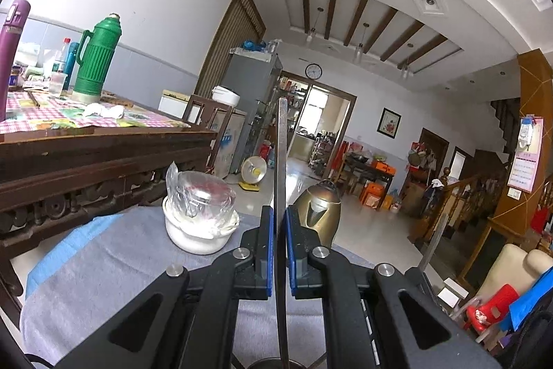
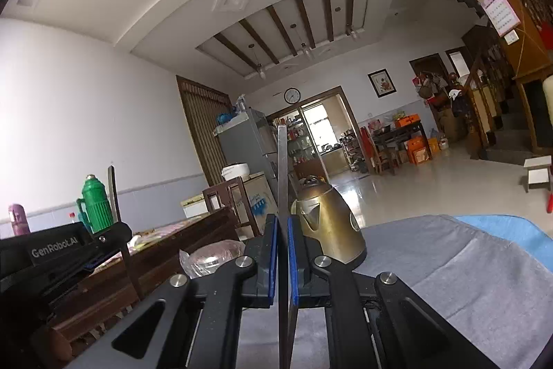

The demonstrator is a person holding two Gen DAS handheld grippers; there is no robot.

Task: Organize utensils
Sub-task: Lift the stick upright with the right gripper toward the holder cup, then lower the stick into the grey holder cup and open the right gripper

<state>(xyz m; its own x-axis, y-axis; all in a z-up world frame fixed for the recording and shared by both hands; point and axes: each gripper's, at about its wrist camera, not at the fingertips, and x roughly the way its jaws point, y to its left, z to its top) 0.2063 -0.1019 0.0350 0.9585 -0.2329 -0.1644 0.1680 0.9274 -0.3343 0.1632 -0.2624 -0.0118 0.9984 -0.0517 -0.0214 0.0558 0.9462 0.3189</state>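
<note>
Grey cloth covers the surface (image 1: 103, 251) before you, with a brass-coloured kettle (image 1: 319, 208) and a plastic-wrapped white bowl (image 1: 198, 220) at its far edge. Your left gripper (image 1: 280, 230) has its jaws clamped narrow on a flat metal utensil handle (image 1: 281, 140) standing upright; your right gripper (image 2: 283, 237) grips a second flat metal handle (image 2: 282, 161) the same way. You seem to be mid-carry. A dark round rim shows under the left handle, possibly a holder; next, lower each utensil upright before you release it.
</note>
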